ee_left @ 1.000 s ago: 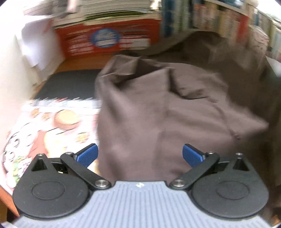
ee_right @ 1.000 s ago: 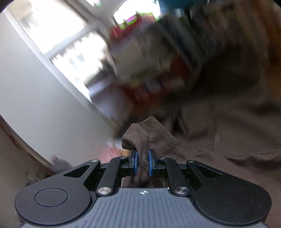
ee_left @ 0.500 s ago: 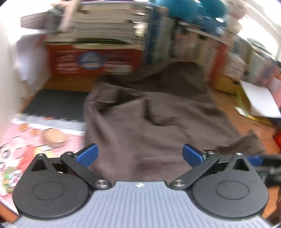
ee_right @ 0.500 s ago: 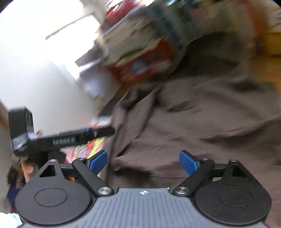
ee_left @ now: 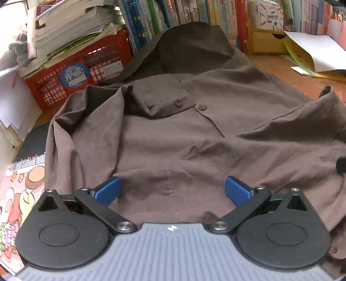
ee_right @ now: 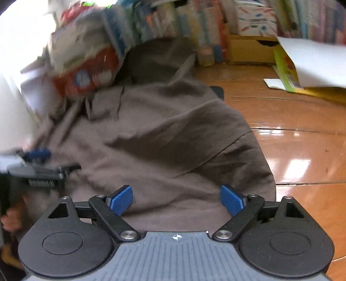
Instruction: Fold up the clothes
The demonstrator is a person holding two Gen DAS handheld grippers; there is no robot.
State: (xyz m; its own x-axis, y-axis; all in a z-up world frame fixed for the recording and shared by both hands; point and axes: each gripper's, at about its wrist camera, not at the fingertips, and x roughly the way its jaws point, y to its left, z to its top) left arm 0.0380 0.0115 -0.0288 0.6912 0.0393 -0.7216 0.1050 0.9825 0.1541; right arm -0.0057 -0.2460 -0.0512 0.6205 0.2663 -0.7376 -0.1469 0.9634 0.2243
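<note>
My left claw (ee_left: 172, 190) stands wide open over the near hem of the brown shirt (ee_left: 194, 134), both blue pads clear of the cloth and holding nothing. My right claw (ee_right: 176, 200) is likewise spread wide and empty, above the shirt's right part. The shirt lies crumpled across the middle of both views, buttons up. In the left view, its left edge runs down the left third of the frame beside a picture mat (ee_left: 15, 207); its far end climbs against the books (ee_left: 173, 13) at top centre.

In the right view, the shirt's right edge curves down the centre-right of the frame, and beyond it the glossy wooden floor (ee_right: 302, 151) lies bare to the right edge: the widest free room. Whether the shirt rests on this same floor throughout I cannot tell.

A red crate (ee_left: 75, 75) loaded with stacked papers (ee_left: 69, 28) crowds the upper left of the left view, touching or nearly touching the shirt. A wooden box (ee_left: 266, 39) and loose white sheets (ee_left: 313, 51) occupy the upper right, apart from the cloth. At the left edge of the right view, blurred, my left claw appears with a hand (ee_right: 10, 218) below it.
</note>
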